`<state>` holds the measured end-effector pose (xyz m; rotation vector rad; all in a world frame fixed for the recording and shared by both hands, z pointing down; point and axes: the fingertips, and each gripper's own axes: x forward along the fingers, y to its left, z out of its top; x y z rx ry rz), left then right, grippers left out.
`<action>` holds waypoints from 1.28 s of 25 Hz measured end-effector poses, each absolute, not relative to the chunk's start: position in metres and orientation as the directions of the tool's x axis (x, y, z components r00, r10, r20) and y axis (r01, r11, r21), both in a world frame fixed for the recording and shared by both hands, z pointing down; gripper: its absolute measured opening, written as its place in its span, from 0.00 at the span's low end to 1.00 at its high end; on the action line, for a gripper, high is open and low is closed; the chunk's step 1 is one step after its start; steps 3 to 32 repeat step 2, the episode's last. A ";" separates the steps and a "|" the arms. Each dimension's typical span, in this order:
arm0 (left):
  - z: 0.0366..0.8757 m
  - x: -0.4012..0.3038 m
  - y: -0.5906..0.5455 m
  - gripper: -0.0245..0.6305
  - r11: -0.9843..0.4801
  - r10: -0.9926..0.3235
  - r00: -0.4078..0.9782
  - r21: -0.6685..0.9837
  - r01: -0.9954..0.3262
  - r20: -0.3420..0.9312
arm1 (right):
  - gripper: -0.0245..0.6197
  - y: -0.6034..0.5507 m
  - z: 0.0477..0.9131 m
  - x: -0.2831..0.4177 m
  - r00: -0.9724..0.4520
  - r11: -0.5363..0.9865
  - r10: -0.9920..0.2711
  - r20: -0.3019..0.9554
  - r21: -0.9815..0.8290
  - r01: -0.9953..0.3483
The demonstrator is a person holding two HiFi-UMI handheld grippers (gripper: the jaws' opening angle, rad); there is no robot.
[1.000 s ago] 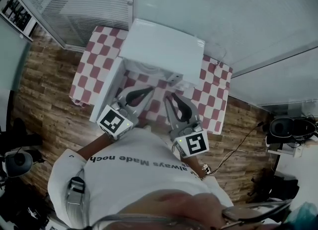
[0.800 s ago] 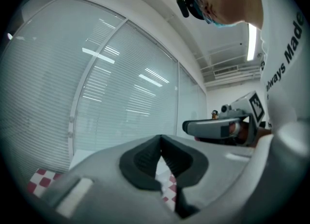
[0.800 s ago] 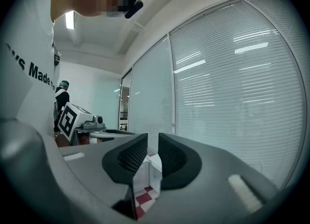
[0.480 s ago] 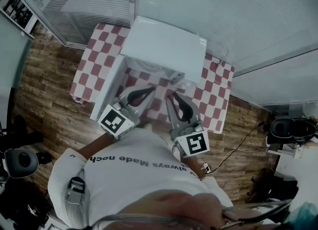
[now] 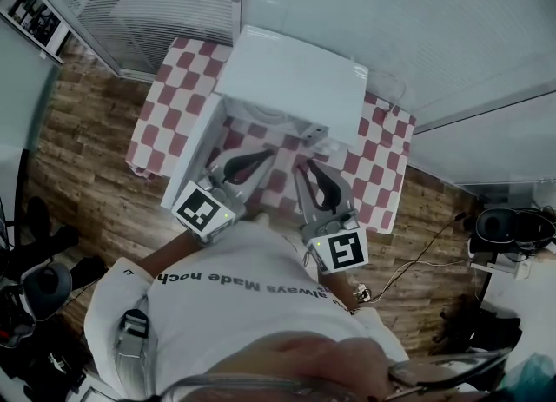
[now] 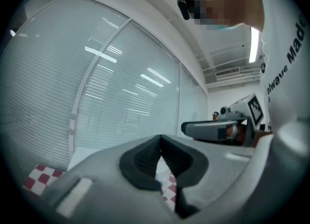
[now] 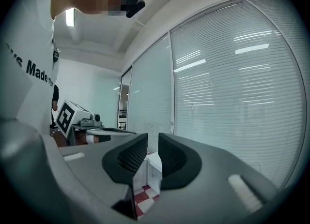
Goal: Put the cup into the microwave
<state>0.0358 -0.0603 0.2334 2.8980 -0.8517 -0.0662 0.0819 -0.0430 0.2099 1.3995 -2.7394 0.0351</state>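
A white microwave [image 5: 295, 75] stands on a table with a red and white checked cloth [image 5: 178, 88]. Its door [image 5: 193, 153] hangs open to the left, and the pale turntable [image 5: 261, 114] shows inside. I cannot make out a cup in any view. My left gripper [image 5: 265, 157] is held level before the open cavity, jaws shut with nothing in them [image 6: 161, 141]. Beside it on the right, my right gripper [image 5: 306, 166] points the same way. Its pads stand a narrow gap apart, holding nothing [image 7: 147, 143]. The microwave's white side [image 7: 154, 167] shows through that gap.
Glass walls with blinds [image 5: 391, 9] close off the far side behind the table. The floor is wood [image 5: 87, 166]. A cable [image 5: 417, 257] runs over the floor at the right towards dark equipment [image 5: 508, 227]. More gear lies at the lower left [image 5: 39, 287].
Both grippers hold still in front of the microwave. Only the head camera has shifted a little.
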 end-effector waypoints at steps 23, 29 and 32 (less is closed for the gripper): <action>0.230 0.035 -0.062 0.04 -0.835 -0.541 0.841 0.137 -0.533 -0.027 | 0.15 -0.045 0.210 0.080 -0.585 0.588 -0.808 0.070 0.025 -0.809; 0.230 0.035 -0.062 0.04 -0.835 -0.541 0.841 0.137 -0.533 -0.027 | 0.15 -0.045 0.210 0.080 -0.585 0.588 -0.808 0.070 0.025 -0.809; 0.230 0.035 -0.062 0.04 -0.835 -0.541 0.841 0.137 -0.533 -0.027 | 0.15 -0.045 0.210 0.080 -0.585 0.588 -0.808 0.070 0.025 -0.809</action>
